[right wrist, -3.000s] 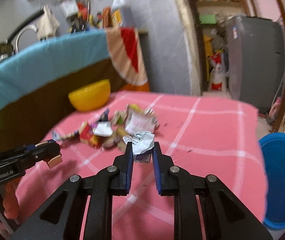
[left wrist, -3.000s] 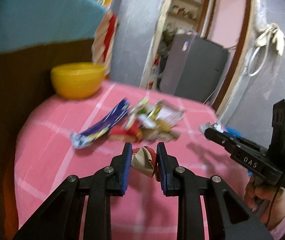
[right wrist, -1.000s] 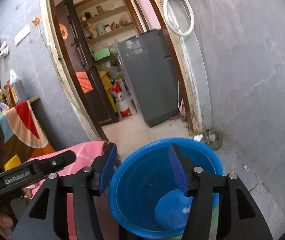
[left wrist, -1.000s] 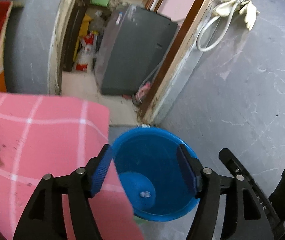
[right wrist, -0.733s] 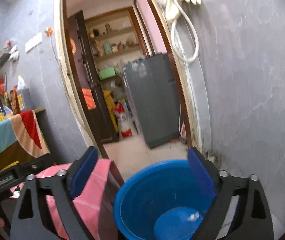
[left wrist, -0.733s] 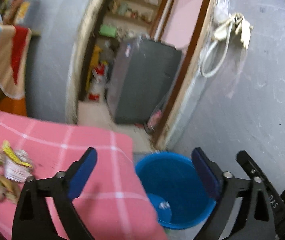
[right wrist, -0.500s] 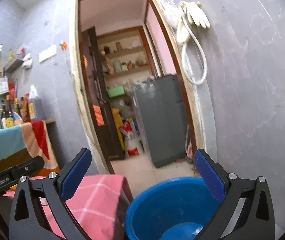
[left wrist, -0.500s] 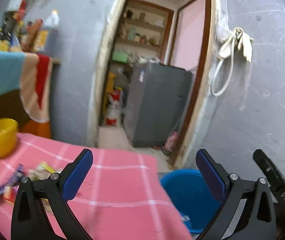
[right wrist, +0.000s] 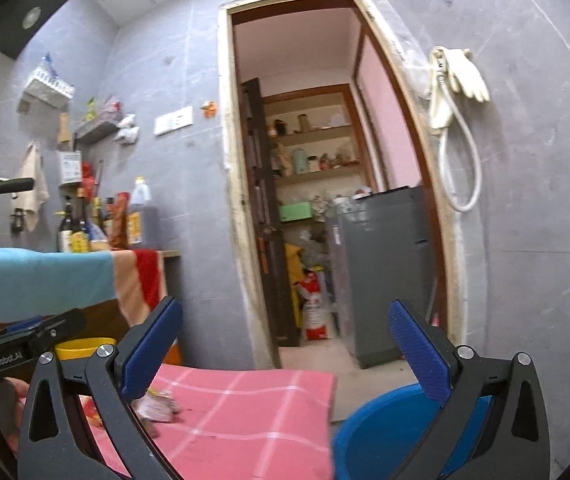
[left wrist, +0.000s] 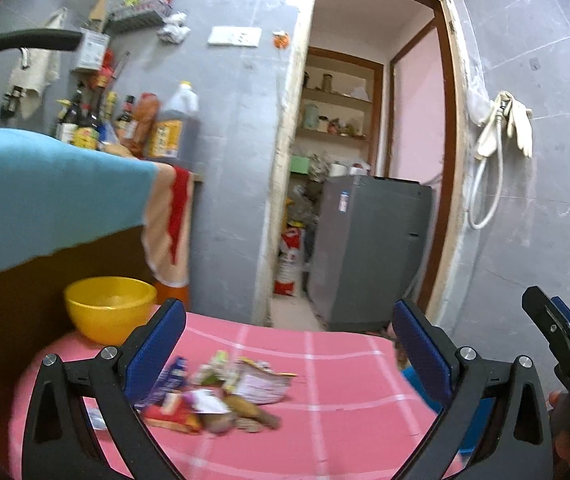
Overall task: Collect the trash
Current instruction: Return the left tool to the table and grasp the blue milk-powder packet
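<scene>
A heap of crumpled wrappers (left wrist: 221,394) lies on the pink checked tabletop (left wrist: 337,420), in front of my left gripper (left wrist: 289,354), which stands wide open and empty above it. My right gripper (right wrist: 285,350) is also wide open and empty, raised over the table's right end. Below it at the lower right sits the blue bucket (right wrist: 381,436), partly hidden by the finger. A few wrappers (right wrist: 157,402) show at the left behind the left finger. In the left wrist view only a sliver of the bucket (left wrist: 417,382) shows past the table edge.
A yellow bowl (left wrist: 111,306) stands at the table's back left, under a counter draped in a teal and striped cloth (left wrist: 57,192) with bottles on top. A doorway with a grey appliance (left wrist: 369,248) opens behind. Grey wall with a hose (right wrist: 457,148) on the right.
Both grippers let their wrappers go into the blue bucket, opened wide, then lifted and swung left, back toward the table and the wrapper heap.
</scene>
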`<move>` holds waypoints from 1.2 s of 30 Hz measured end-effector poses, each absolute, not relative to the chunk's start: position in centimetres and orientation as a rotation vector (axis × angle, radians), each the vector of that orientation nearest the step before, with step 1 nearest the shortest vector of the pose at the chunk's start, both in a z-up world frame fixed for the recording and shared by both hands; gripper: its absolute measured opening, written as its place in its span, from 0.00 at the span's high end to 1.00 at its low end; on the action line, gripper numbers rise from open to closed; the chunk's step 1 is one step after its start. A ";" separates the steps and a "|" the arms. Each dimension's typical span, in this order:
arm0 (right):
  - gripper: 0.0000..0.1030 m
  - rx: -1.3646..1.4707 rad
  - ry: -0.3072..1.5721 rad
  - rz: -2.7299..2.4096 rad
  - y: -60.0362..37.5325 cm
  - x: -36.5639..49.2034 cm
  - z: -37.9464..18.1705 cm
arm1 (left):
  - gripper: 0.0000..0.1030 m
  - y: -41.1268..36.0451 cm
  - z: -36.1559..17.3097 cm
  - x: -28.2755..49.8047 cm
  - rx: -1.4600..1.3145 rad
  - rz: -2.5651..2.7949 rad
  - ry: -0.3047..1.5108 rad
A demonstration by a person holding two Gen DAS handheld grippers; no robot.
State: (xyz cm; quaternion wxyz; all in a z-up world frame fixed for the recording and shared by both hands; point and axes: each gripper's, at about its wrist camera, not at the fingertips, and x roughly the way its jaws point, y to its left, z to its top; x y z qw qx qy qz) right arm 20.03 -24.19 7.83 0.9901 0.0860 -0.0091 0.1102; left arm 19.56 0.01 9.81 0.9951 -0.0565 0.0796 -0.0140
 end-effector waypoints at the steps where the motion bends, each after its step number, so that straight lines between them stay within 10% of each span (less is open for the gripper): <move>1: 0.00 0.173 -0.019 0.231 -23.7 20.0 7.8 | 0.02 0.6 9.8 19.1 -0.111 -0.015 0.153; 30: 0.00 0.043 0.404 0.444 -13.8 26.0 3.6 | 0.02 10.3 2.7 18.8 -0.048 0.083 0.519; 36: 0.08 0.025 0.531 0.482 -12.9 27.5 2.2 | 0.19 11.2 1.7 20.7 -0.065 0.062 0.607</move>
